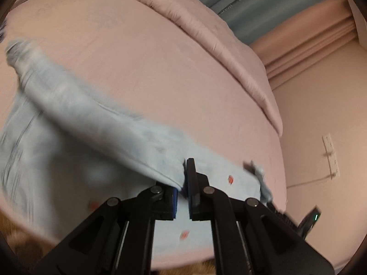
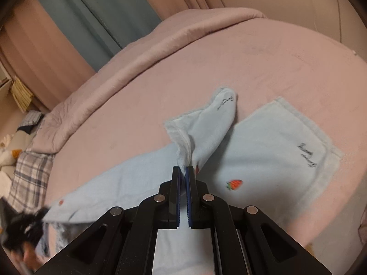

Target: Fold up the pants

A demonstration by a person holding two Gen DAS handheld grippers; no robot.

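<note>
Pinching soft, light, floppy pants (image 2: 270, 158) spread near the bed (image 2: 263, 64) front edge: left gripper (image 1: 185, 184) clamped on a folded edge, right gripper (image 2: 183, 176) clamped on a lifted cuff. Best gripped at hems and waistband.

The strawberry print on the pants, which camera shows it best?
The right wrist view: one strawberry is sharp on the flat pants. The left wrist view shows only blurred red spots beside its gripper.
</note>
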